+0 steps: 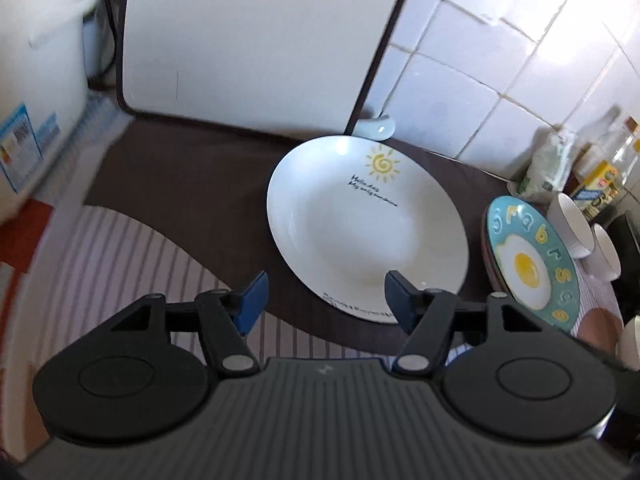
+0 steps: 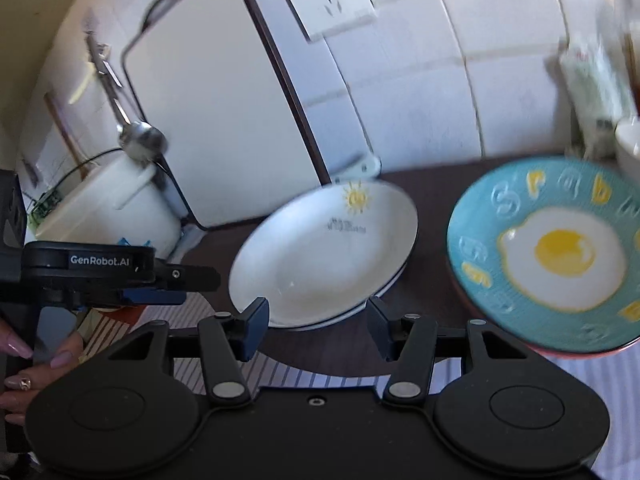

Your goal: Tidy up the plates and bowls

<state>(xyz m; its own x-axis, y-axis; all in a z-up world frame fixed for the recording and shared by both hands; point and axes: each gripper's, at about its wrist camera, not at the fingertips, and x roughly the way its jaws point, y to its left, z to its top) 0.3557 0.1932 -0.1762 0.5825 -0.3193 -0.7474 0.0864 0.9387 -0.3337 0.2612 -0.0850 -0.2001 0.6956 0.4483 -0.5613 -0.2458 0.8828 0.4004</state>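
We see a white board (image 1: 256,48) leaning on the tiled wall behind the white plate (image 1: 366,228), which lies flat on the dark mat (image 1: 180,168). The egg plate (image 1: 532,260) sits just right, bowls (image 1: 572,224) beyond. Left gripper (image 1: 324,300) and right gripper (image 2: 316,326) are released, holding nothing.

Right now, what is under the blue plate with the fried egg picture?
Under the blue egg plate a reddish rim sticks out, so at least one more dish lies beneath it. How many dishes are stacked there is hidden by the plate itself.
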